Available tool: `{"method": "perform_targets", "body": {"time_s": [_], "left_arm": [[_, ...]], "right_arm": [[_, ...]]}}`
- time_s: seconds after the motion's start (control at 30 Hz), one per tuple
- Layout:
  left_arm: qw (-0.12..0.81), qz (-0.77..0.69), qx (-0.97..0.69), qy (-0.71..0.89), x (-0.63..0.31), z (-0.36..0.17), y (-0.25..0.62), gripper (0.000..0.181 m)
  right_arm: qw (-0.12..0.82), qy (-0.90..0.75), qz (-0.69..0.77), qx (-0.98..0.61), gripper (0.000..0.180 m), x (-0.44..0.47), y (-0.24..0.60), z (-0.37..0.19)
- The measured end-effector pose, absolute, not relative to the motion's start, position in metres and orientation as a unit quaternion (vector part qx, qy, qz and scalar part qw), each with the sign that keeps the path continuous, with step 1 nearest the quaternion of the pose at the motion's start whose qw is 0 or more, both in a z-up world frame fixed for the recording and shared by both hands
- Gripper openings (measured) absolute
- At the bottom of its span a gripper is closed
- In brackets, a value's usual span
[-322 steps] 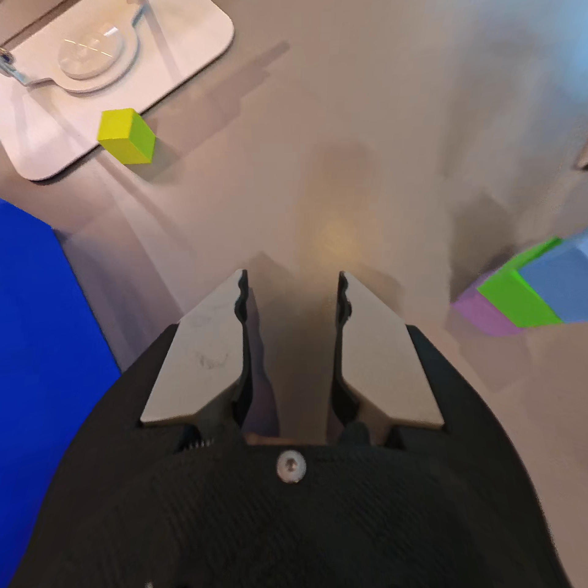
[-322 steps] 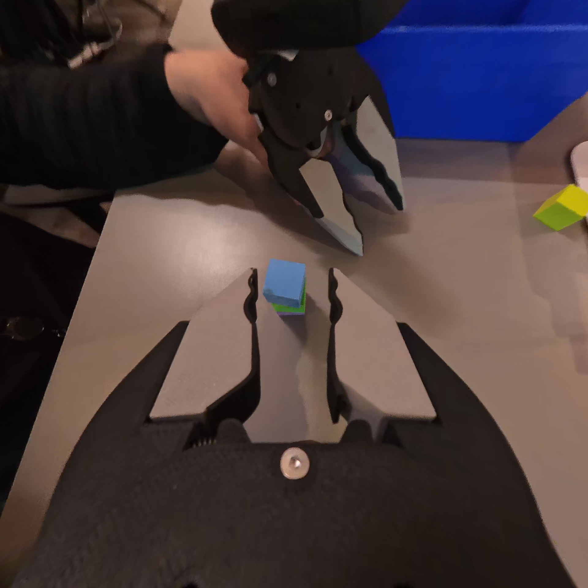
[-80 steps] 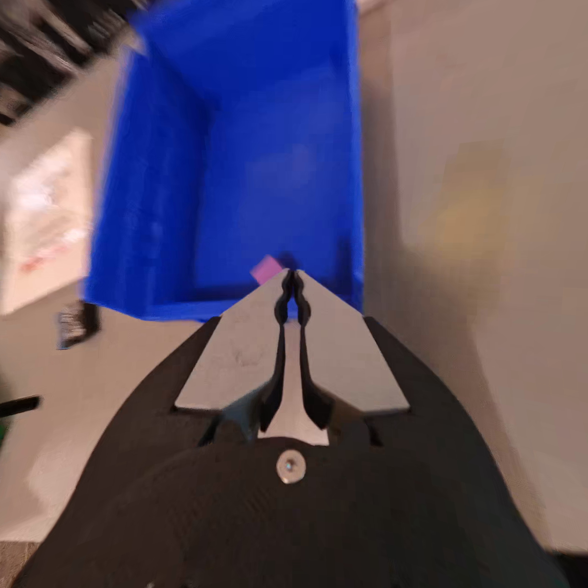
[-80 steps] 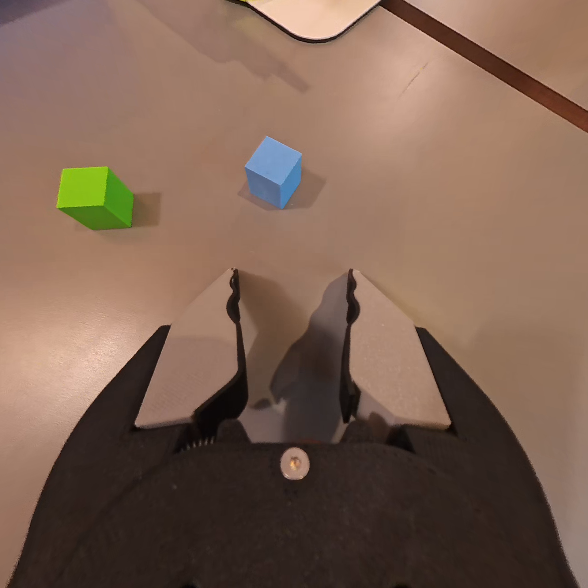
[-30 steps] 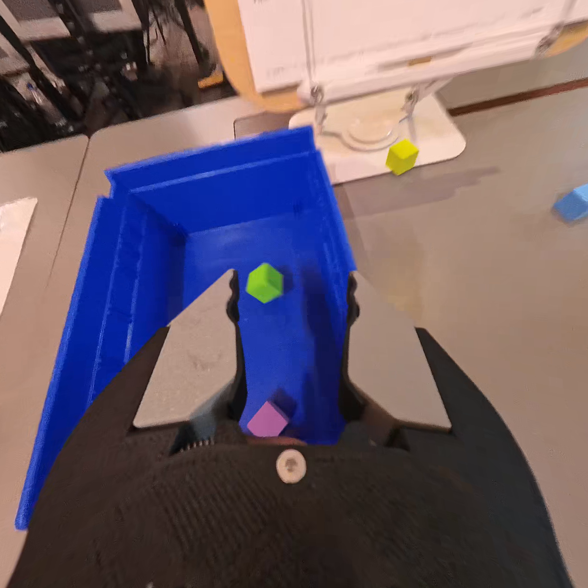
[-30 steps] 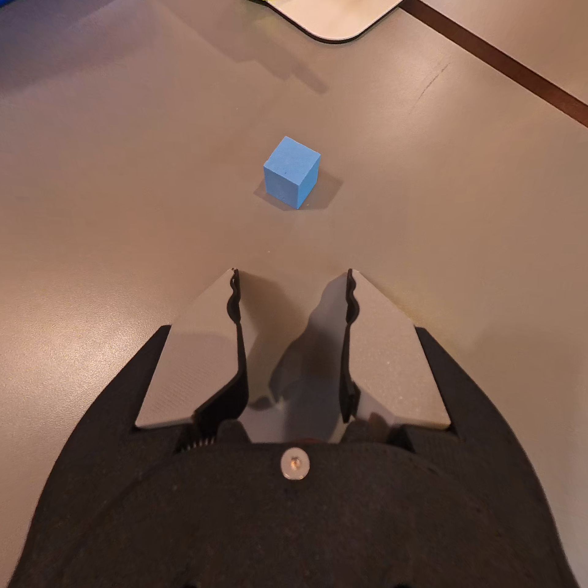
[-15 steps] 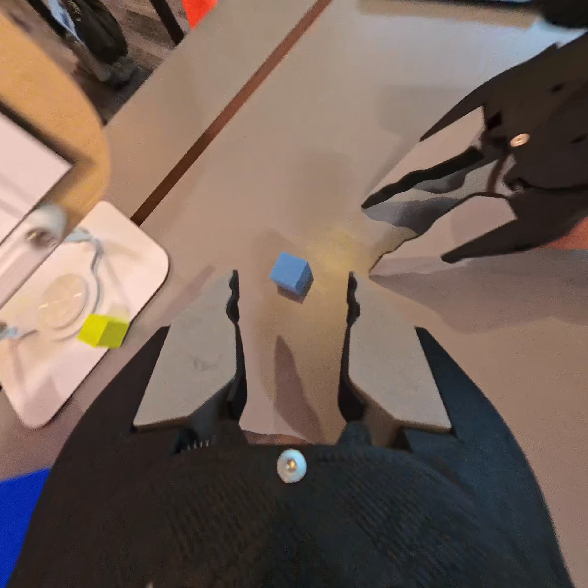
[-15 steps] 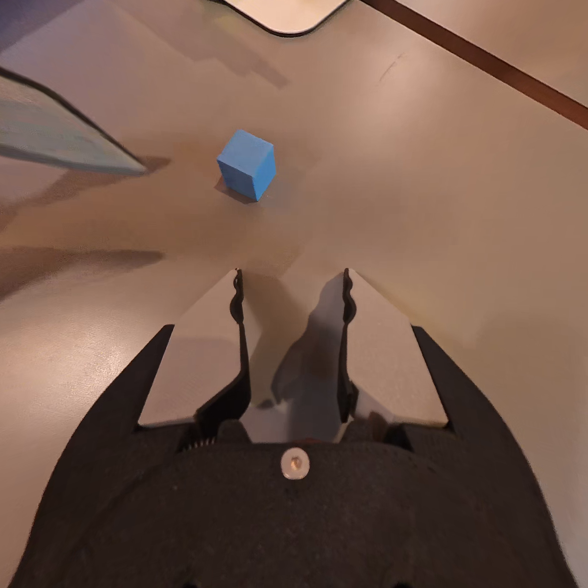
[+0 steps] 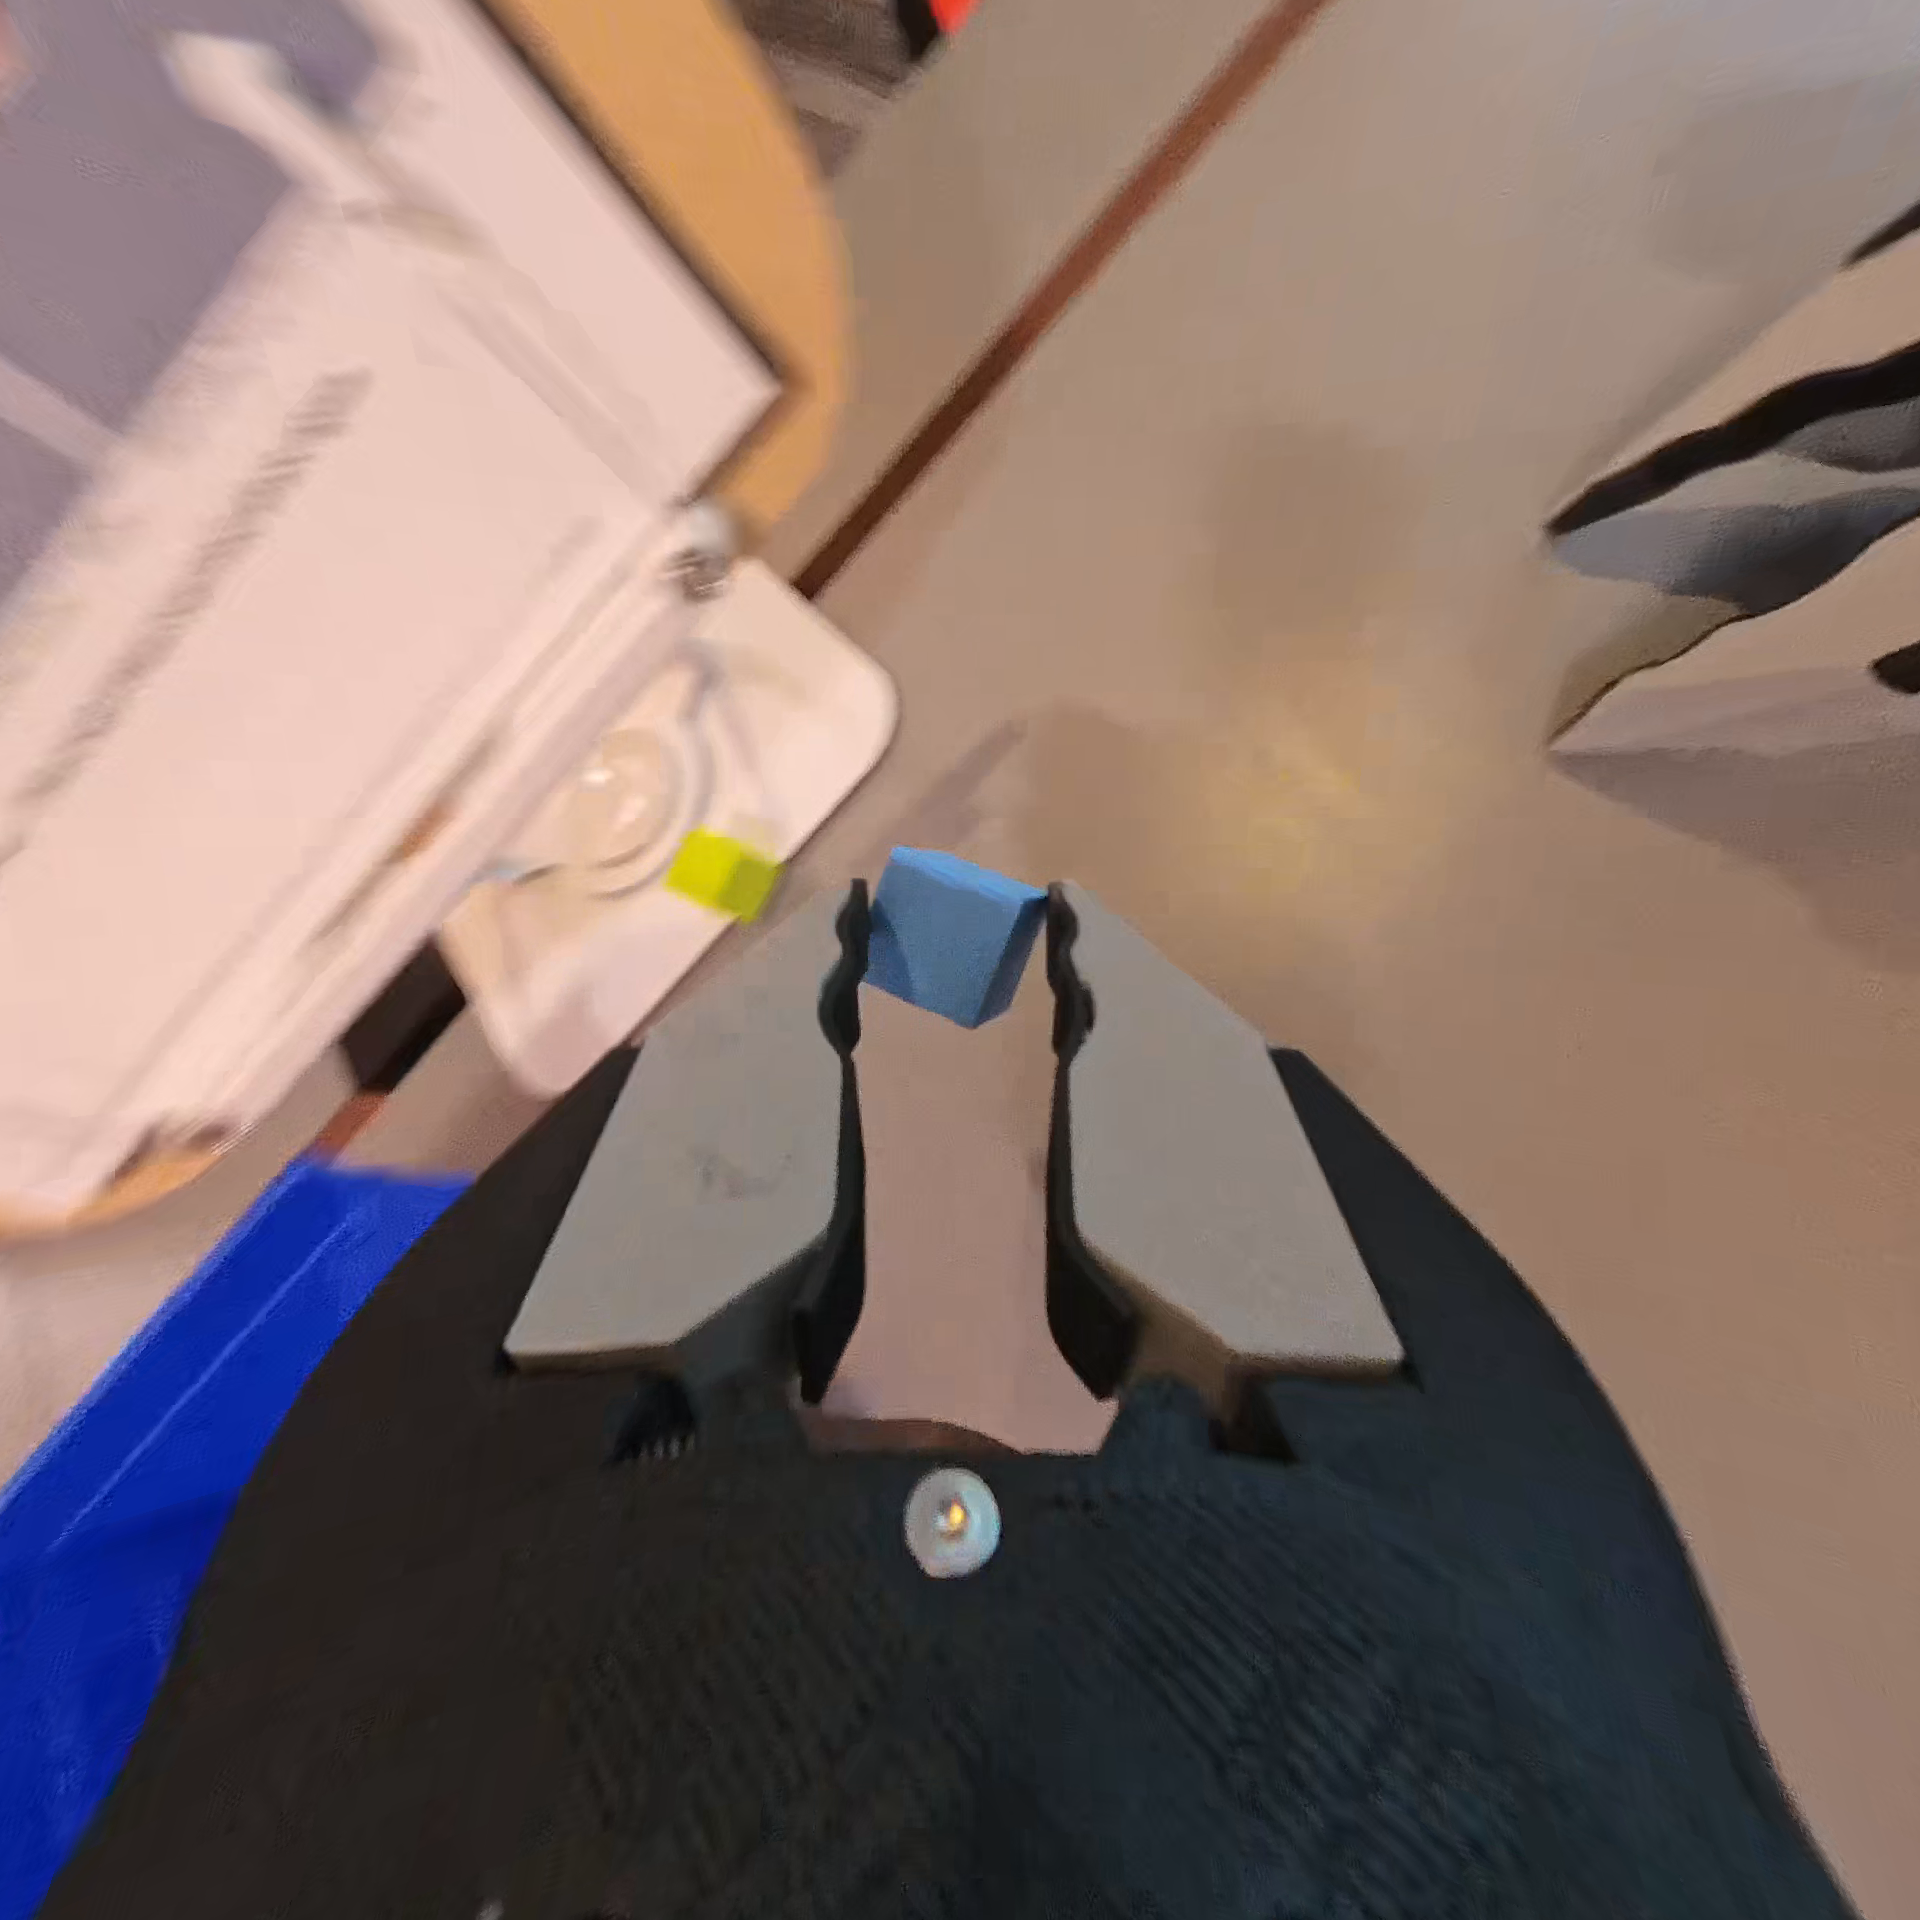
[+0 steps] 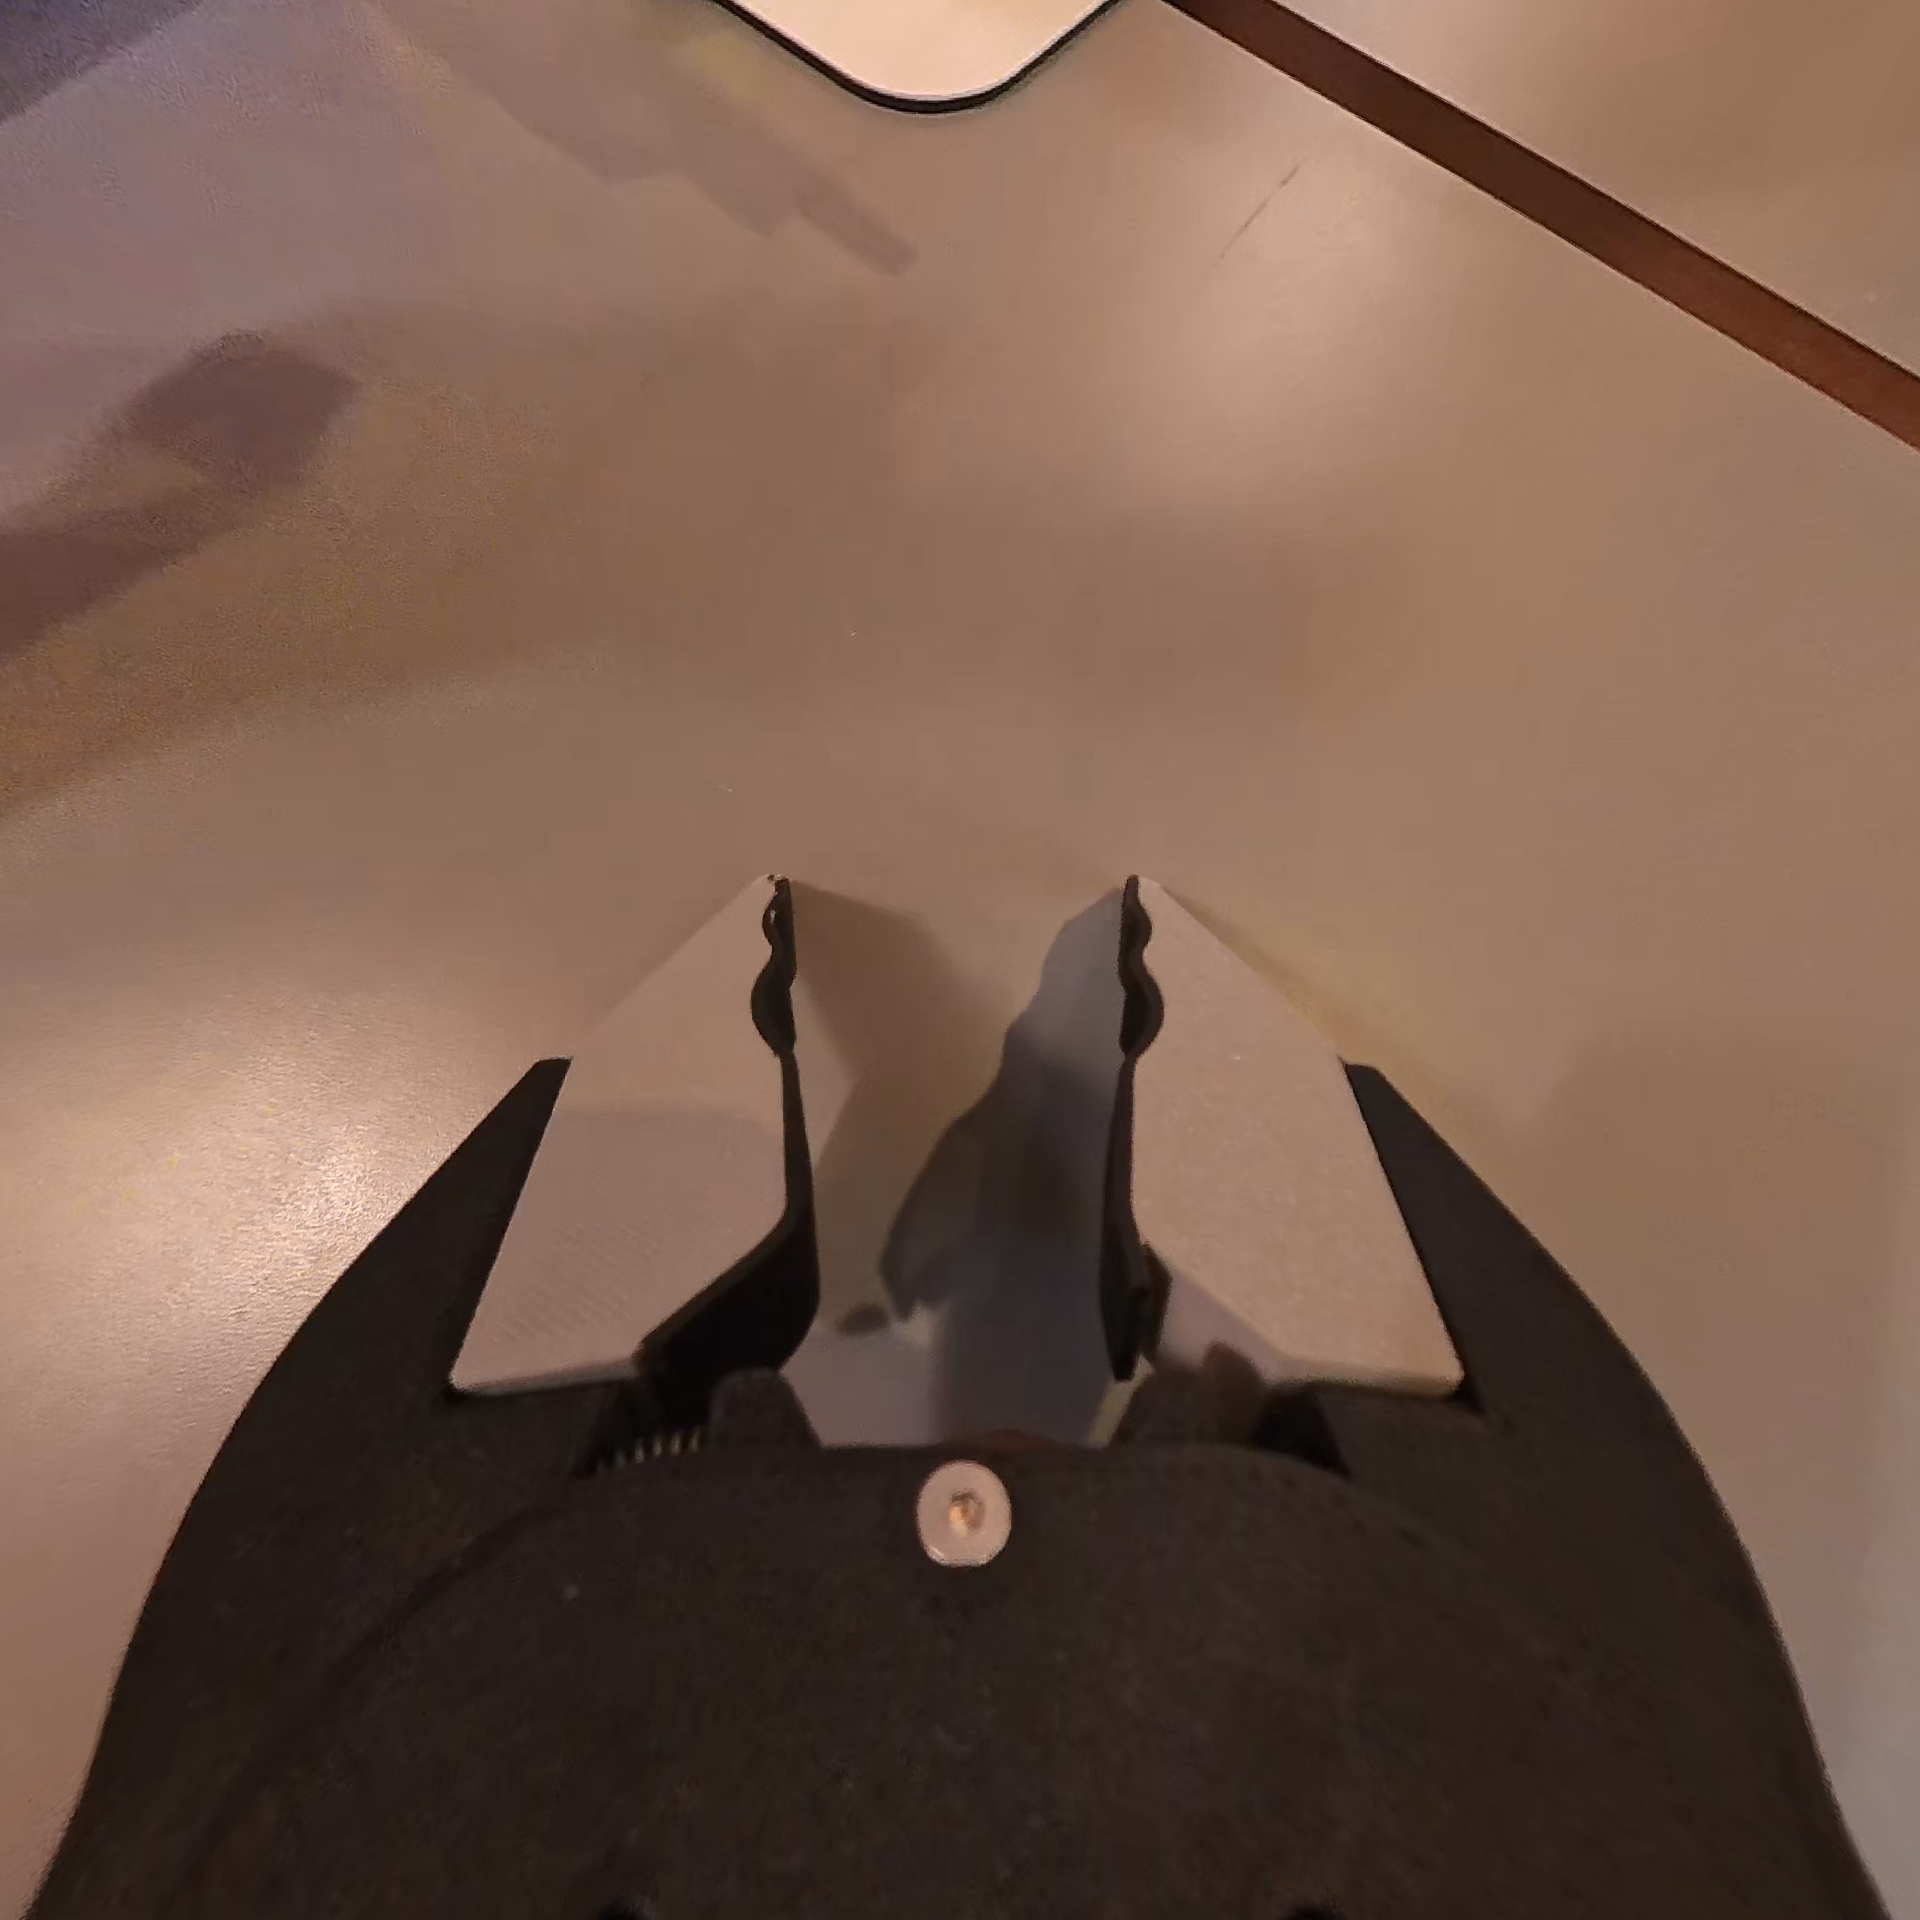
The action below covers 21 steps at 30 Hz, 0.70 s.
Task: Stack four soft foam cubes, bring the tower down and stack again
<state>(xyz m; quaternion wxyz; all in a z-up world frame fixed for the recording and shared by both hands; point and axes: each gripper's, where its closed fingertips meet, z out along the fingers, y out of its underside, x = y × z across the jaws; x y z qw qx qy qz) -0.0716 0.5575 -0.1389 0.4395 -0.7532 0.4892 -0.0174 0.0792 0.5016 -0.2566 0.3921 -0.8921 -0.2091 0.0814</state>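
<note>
The left gripper [image 9: 951, 935] held a blue foam cube [image 9: 948, 951] tilted between its fingertips, above the grey table [image 9: 1455, 1039]. A yellow-green cube [image 9: 722, 885] sat on the edge of a white base plate [image 9: 821, 707] to the left, below a blurred white box [image 9: 312, 540], and a blue bin [image 9: 187, 1455] filled the lower left corner. At the right edge the tips of the other gripper [image 9: 1704, 613] pointed in over the table, its fingers apart.
</note>
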Motion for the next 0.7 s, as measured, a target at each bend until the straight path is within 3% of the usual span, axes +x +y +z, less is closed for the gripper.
{"method": "perform_targets", "body": {"time_s": [0.13, 0.27, 0.37, 0.47, 0.53, 0.7], "left_arm": [[0.483, 0.016, -0.762, 0.431, -0.163, -0.089, 0.561, 0.033], [0.449, 0.020, -0.816, 0.364, -0.252, -0.102, 0.575, 0.033], [0.419, 0.004, -0.847, 0.328, -0.284, -0.129, 0.580, 0.064], [0.448, -0.001, -0.833, 0.323, -0.274, -0.126, 0.584, 0.067], [0.475, -0.011, -0.812, 0.339, -0.246, -0.114, 0.586, 0.060], [0.468, -0.030, -0.783, 0.408, -0.150, -0.114, 0.589, 0.060]], "right_arm": [[0.393, -0.208, 0.082, -0.892, 0.061, 0.079, 0.501, -0.257], [0.393, -0.208, 0.082, -0.892, 0.061, 0.079, 0.501, -0.257], [0.394, -0.208, 0.081, -0.892, 0.061, 0.079, 0.502, -0.257], [0.394, -0.207, 0.081, -0.892, 0.061, 0.079, 0.502, -0.257], [0.394, -0.207, 0.081, -0.892, 0.061, 0.079, 0.502, -0.257], [0.393, -0.208, 0.082, -0.892, 0.061, 0.078, 0.502, -0.257]]}}
